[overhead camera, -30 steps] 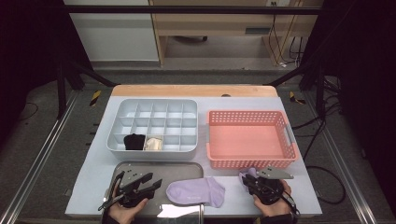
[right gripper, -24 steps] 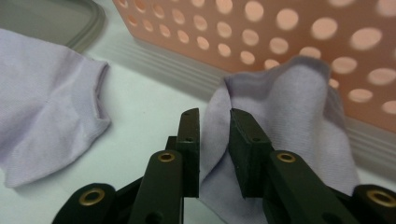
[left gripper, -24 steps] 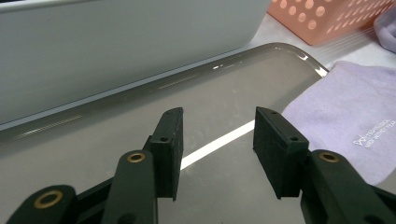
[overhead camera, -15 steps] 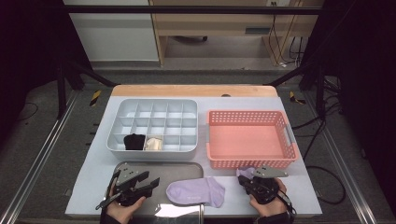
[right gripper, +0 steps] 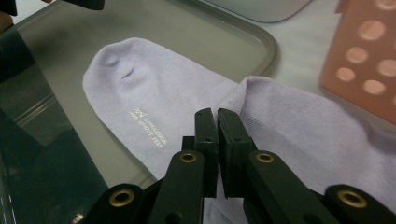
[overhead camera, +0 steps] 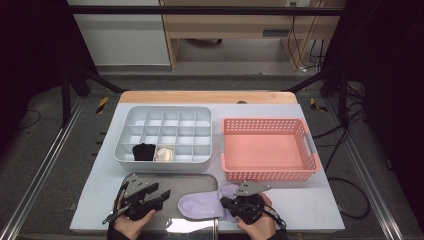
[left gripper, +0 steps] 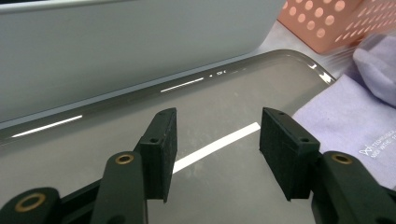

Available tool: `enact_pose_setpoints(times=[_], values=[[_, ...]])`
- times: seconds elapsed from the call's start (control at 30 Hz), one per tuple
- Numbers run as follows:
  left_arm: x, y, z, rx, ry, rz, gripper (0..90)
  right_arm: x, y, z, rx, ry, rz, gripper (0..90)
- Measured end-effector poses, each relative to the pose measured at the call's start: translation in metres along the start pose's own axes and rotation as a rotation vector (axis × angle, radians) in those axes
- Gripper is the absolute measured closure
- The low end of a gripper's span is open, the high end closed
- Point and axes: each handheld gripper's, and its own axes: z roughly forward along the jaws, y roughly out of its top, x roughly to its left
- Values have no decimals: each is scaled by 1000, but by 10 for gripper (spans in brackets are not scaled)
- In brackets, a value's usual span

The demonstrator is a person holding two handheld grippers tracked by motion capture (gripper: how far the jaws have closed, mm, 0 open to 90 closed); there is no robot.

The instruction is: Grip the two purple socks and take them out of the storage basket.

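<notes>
- A pale worktop (overhead camera: 320, 210) sits mid-frame in the high view, with dark floor and black frame legs around it and wooden furniture across the top.
- A grey divided box (overhead camera: 167, 134) stands left of centre; two of its front compartments hold a black item (overhead camera: 143, 151) and a cream item (overhead camera: 164, 153).
- A pink basket (overhead camera: 269, 149) stands right of centre, just beside the box.
- A grey tray (overhead camera: 170, 178) lies at the lower centre, in front of the box.
- A lilac sock (overhead camera: 200, 205) lies partly on the tray's right end, spilling onto the worktop.
- The left hand-held gripper (left gripper: 217, 144) hovers over the bare tray at lower left, jaws apart with nothing between them; they have just been opening.
- The right hand-held gripper (right gripper: 217, 121) sits at lower centre-right with jaws pinched nearly together on a fold of the sock.
</notes>
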Motion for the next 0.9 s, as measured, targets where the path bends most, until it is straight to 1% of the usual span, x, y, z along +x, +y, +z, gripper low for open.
enact_pose_setpoints(times=[0.03, 0.07, 0.1, 0.13, 0.17, 0.23, 0.27, 0.3, 0.33, 0.4, 0.47, 0.53, 0.6, 0.63, 0.73, 0.8, 0.83, 0.87, 0.9], values=[[0, 0, 0, 0, 0, 0, 464, 0, 0, 0, 0, 0, 0, 857], [-1, 1, -1, -4, -3, 5, 464, 0, 1, -3, -23, 5, 11, 776], [-2, 2, -1, -9, -6, 1, 464, -1, 2, -5, -35, 12, 20, 740], [-2, 3, -1, -11, -11, 2, 464, -2, 3, -9, -52, 8, 25, 731], [-3, 5, -1, -18, -14, 3, 463, -4, 4, -14, -73, -6, 19, 723], [-6, 9, -2, -21, -22, 11, 459, -11, 6, -27, -98, -68, 9, 722], [-6, 9, -2, -21, -22, 11, 459, -11, 6, -27, -98, -68, 9, 722], [-8, 11, -2, -27, -27, 13, 459, -16, 7, -34, -113, -103, 7, 730], [-13, 15, -2, -34, -37, 17, 462, -29, 5, -48, -130, -167, 17, 745], [-18, 20, -2, -34, -42, 34, 475, -39, 2, -57, -134, -202, 31, 754], [-24, 25, -3, -30, -56, 46, 495, -49, -3, -66, -134, -237, 56, 764], [-32, 30, -3, -29, -59, 63, 506, -57, -9, -72, -127, -268, 81, 762], [-40, 36, -1, -21, -66, 80, 514, -64, -16, -74, -109, -285, 91, 757], [-45, 38, 0, -15, -72, 86, 516, -66, -19, -74, -92, -290, 106, 756], [-59, 45, 7, 0, -89, 100, 517, -73, -28, -69, -60, -292, 129, 753], [-68, 47, 12, 8, -108, 106, 526, -73, -29, -65, -43, -285, 129, 752], [-68, 47, 12, 8, -108, 106, 530, -72, -28, -63, -37, -281, 128, 753], [-76, 49, 19, 22, -123, 120, 531, -71, -28, -61, -32, -277, 119, 752], [-81, 50, 23, 28, -129, 126, 532, -70, -27, -58, -26, -265, 112, 751]])
